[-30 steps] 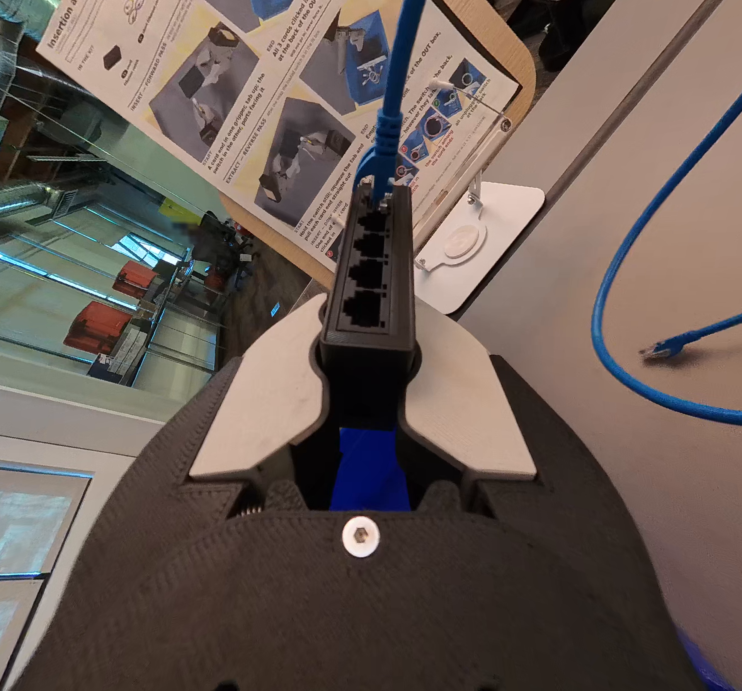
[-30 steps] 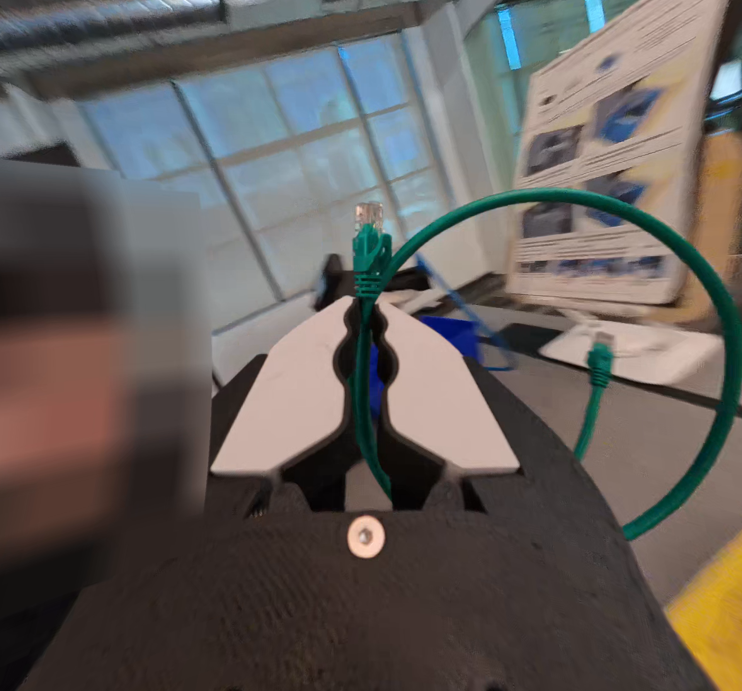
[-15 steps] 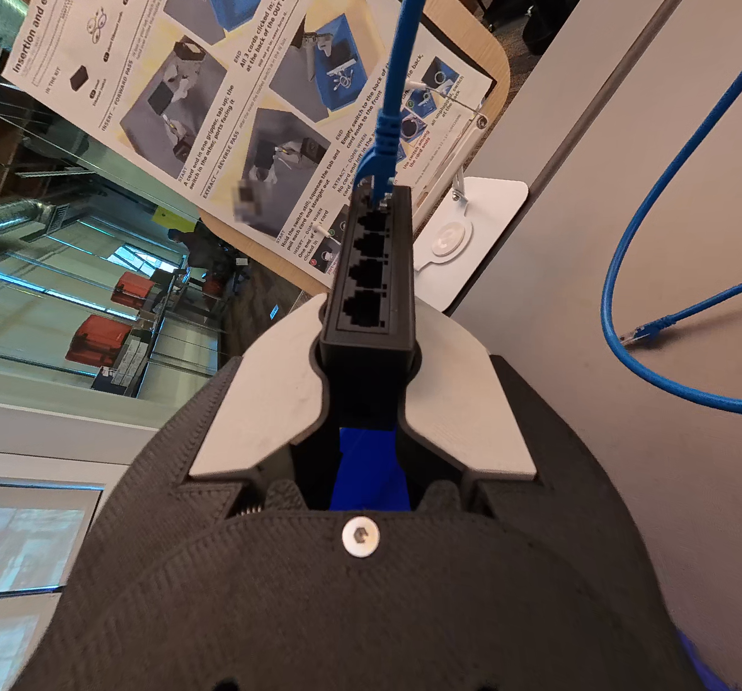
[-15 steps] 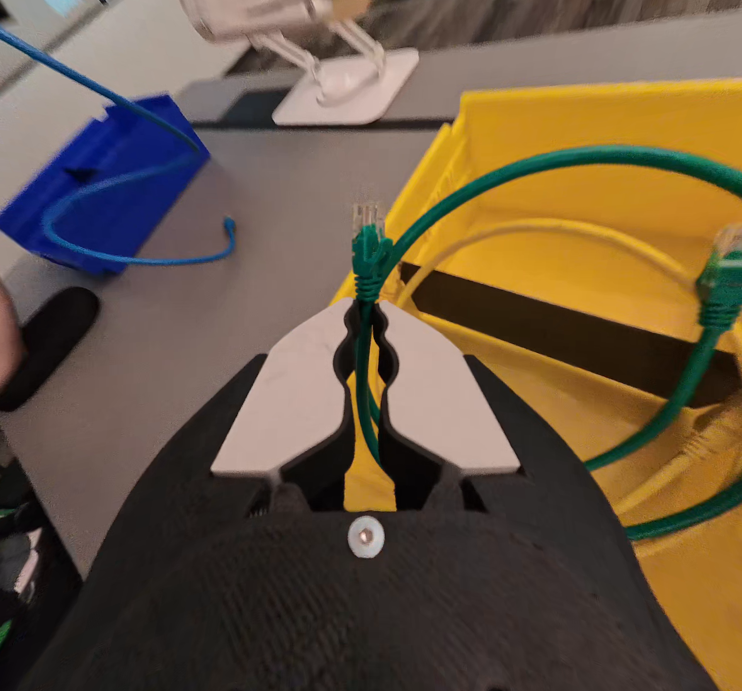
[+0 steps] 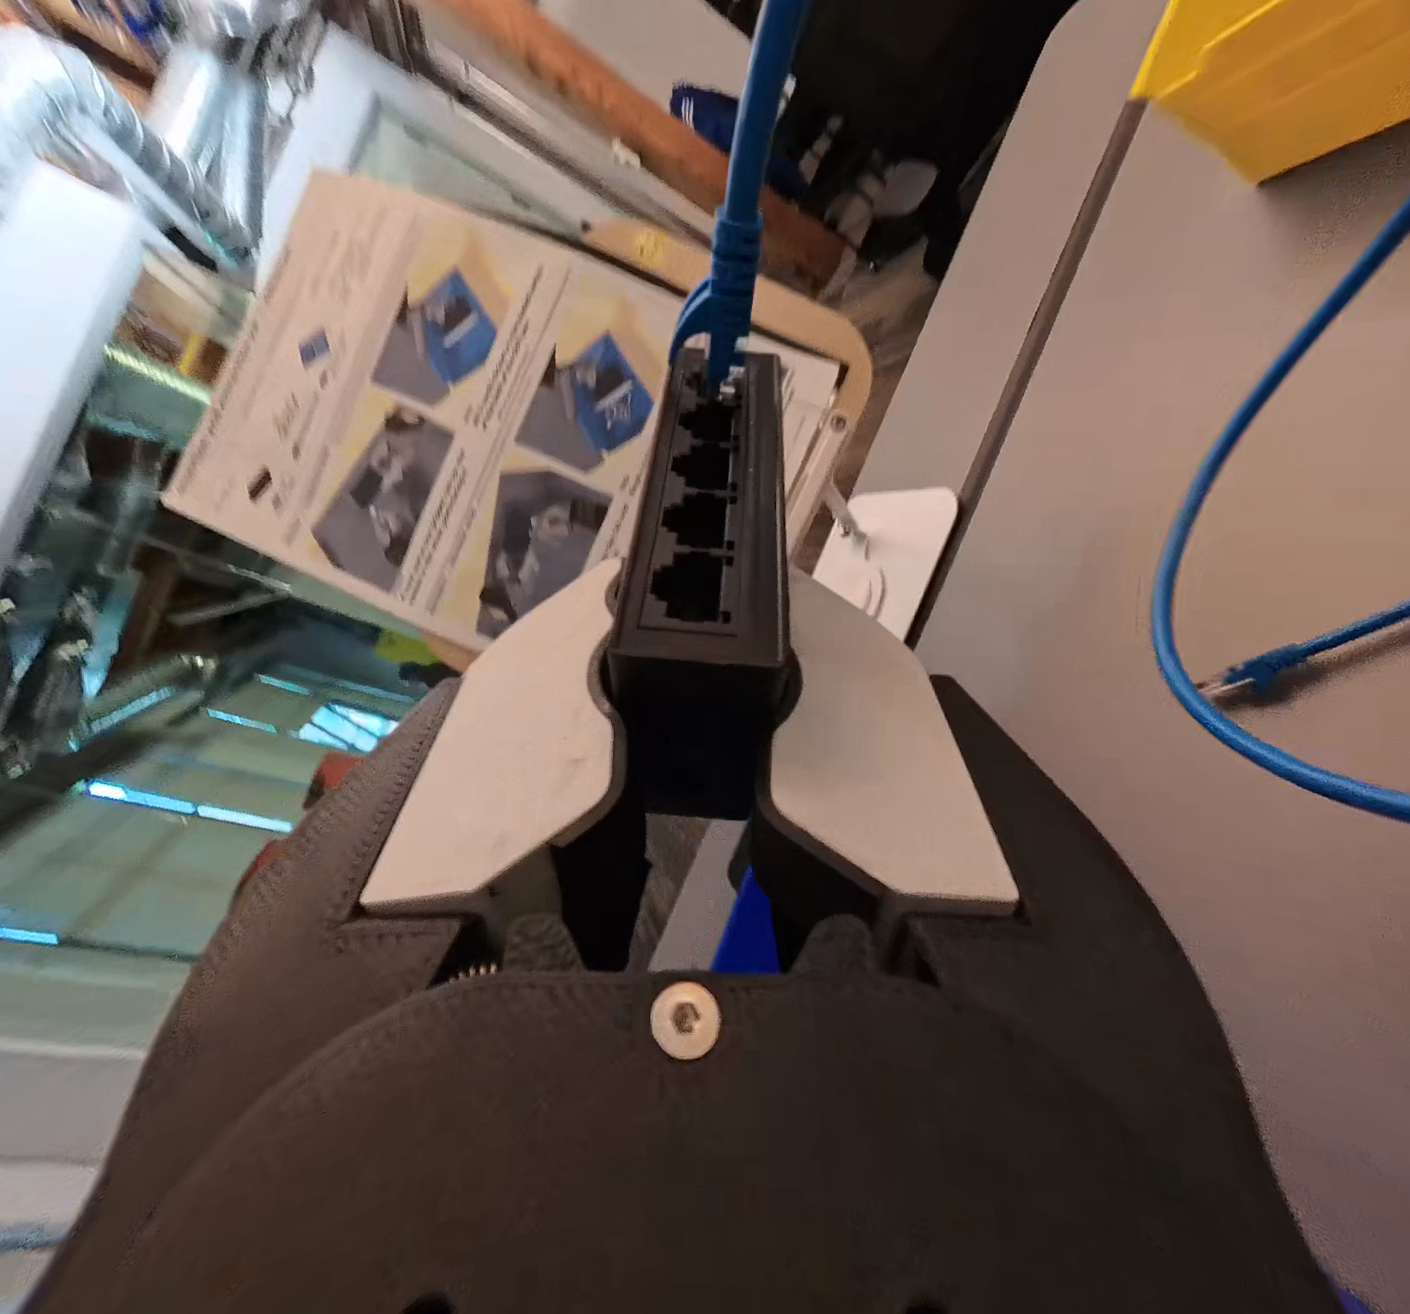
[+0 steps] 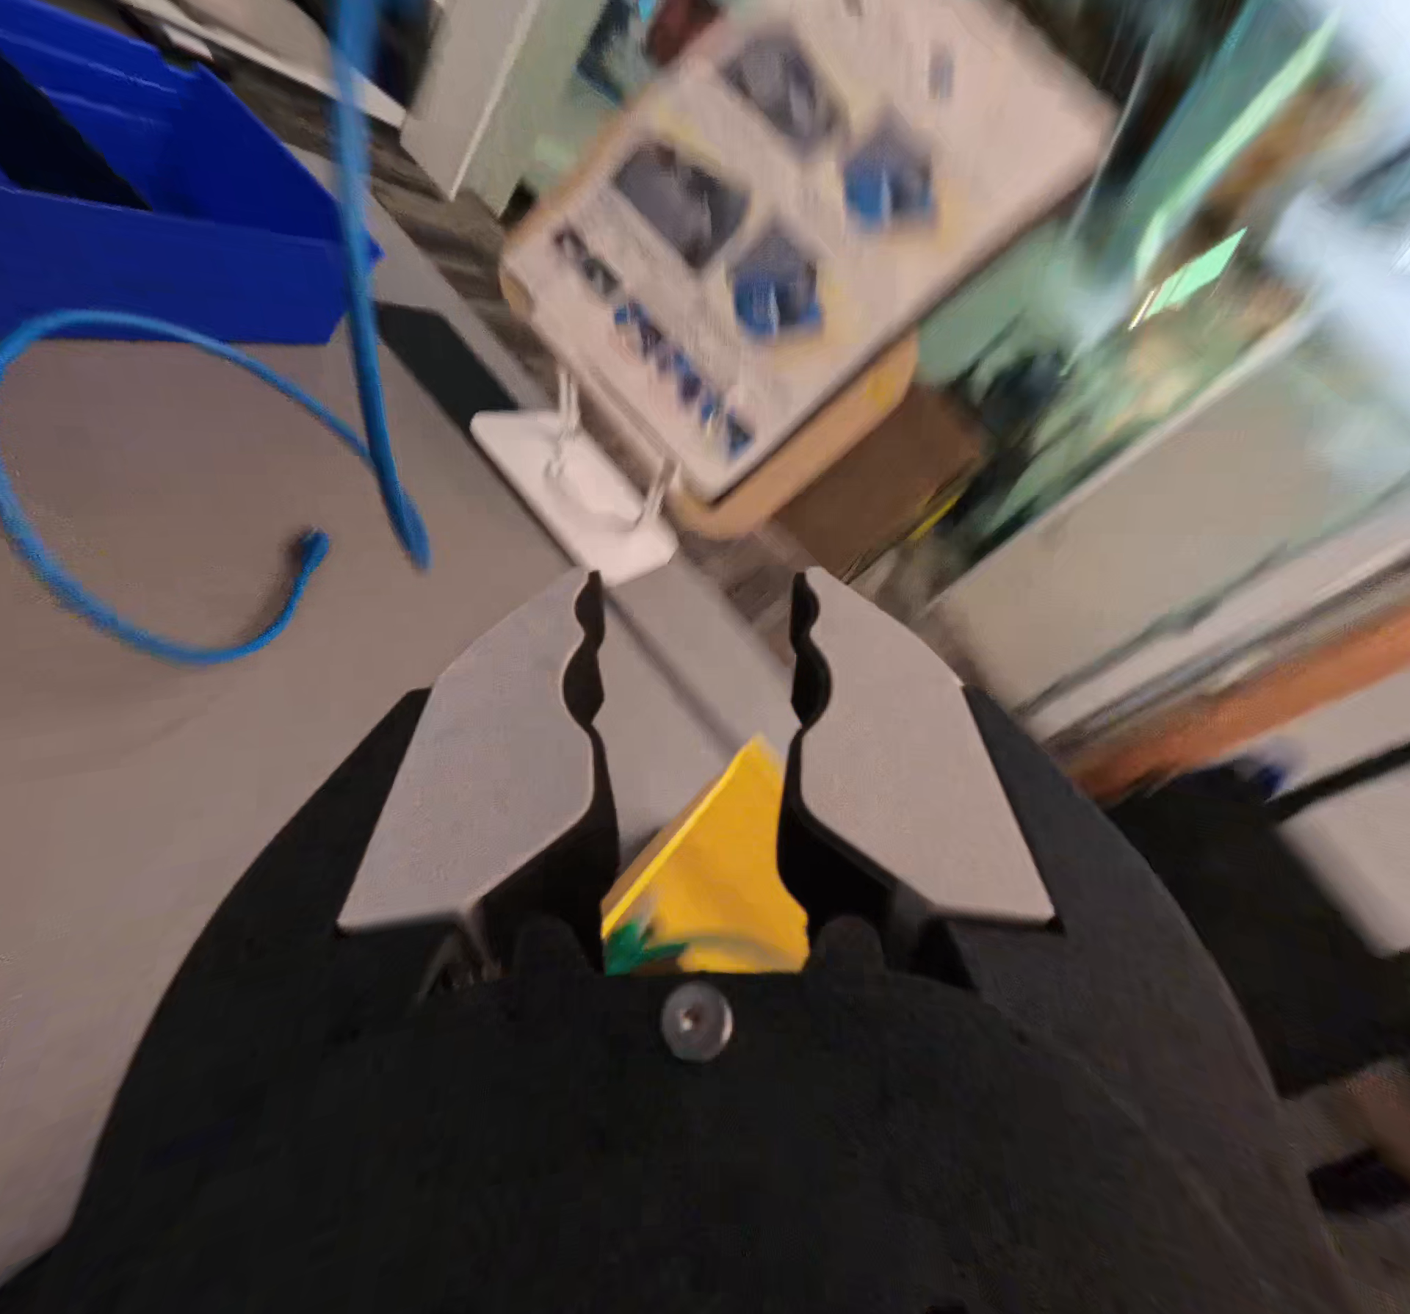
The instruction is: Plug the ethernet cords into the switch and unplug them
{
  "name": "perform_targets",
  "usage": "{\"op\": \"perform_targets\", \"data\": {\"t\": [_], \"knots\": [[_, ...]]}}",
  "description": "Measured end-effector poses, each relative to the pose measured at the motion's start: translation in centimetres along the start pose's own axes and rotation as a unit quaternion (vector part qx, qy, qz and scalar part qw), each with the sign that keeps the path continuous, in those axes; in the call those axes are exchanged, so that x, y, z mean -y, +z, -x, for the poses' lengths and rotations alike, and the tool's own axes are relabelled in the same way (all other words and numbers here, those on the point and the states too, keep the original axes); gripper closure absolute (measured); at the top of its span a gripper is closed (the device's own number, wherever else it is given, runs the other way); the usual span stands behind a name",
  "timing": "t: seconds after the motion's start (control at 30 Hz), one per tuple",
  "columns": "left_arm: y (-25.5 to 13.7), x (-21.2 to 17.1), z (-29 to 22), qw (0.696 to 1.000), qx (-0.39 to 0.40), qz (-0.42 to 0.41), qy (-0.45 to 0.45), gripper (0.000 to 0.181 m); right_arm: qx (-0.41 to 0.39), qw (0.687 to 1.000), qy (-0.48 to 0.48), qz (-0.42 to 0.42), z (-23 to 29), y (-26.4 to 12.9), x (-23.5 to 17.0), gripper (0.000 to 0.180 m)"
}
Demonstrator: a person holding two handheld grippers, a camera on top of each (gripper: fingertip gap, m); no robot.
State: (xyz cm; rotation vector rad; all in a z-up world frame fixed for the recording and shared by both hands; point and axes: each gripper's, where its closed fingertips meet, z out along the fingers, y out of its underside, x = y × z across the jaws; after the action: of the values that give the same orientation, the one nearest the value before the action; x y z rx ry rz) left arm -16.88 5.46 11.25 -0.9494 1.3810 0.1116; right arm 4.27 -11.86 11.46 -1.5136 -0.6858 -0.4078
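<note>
We see an instruction sheet (image 5: 488, 438) with printed text and photo panels propped on a white stand (image 5: 896, 552) at the far edge of the grey desk (image 5: 1144, 400); it carries writing, blurred in the right wrist view. We make out no brand mark on the black switch (image 5: 706, 560).

Our left tongs (image 5: 698, 636) are clenched on the switch, holding it end-on above the desk with its row of ports facing us. A blue ethernet cord (image 5: 751, 155) is plugged into the farthest port; the four nearer ports are empty. The cord loops down over the desk, its free plug (image 5: 1251, 674) lying there.

Our right tongs (image 6: 694, 590) are released, jaws apart with nothing between them. Below them sits a corner of a yellow bin (image 6: 709, 873) with a bit of green cord (image 6: 633, 945) inside. A blue bin (image 6: 160, 224) stands to the left, the blue cord's loop in front of it.
</note>
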Motion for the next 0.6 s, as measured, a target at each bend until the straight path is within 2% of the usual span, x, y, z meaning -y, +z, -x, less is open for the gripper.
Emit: {"op": "perform_targets", "data": {"t": [0.07, 0.13, 0.2, 0.23, 0.33, 0.43, 0.6], "knots": [[-0.3, 1.9, -0.9, 0.999, -0.004, -0.028, 0.019, 0.151, -0.025, 0.987, -0.146, -0.068, 2.3, 0.1, 6.1, 0.132], [-0.7, 3.8, -1.9, 0.997, -0.01, -0.06, 0.048, 0.151, -0.024, 0.956, -0.262, -0.133, 5.2, 0.1, 11.1, 0.134], [-1.3, 5.6, -2.9, 0.994, -0.023, -0.091, 0.057, 0.151, -0.036, 0.933, -0.311, -0.175, 5.5, -0.1, 14.4, 0.145], [-1.6, 6.5, -3.3, 0.992, -0.03, -0.106, 0.057, 0.151, -0.025, 0.934, -0.305, -0.185, 5.1, 0.0, 15.2, 0.151], [-2.7, 8.5, -4.3, 0.987, -0.049, -0.14, 0.058, 0.151, 0.067, 0.956, -0.246, -0.144, 4.4, 1.9, 14.1, 0.151], [-3.1, 9.4, -4.7, 0.986, -0.058, -0.147, 0.059, 0.152, 0.139, 0.944, -0.281, -0.1, 6.8, 3.4, 11.8, 0.148], [-3.1, 9.6, -5.2, 0.986, -0.065, -0.136, 0.065, 0.152, 0.146, 0.926, -0.337, -0.092, 10.2, 4.8, 12.0, 0.147]]}}
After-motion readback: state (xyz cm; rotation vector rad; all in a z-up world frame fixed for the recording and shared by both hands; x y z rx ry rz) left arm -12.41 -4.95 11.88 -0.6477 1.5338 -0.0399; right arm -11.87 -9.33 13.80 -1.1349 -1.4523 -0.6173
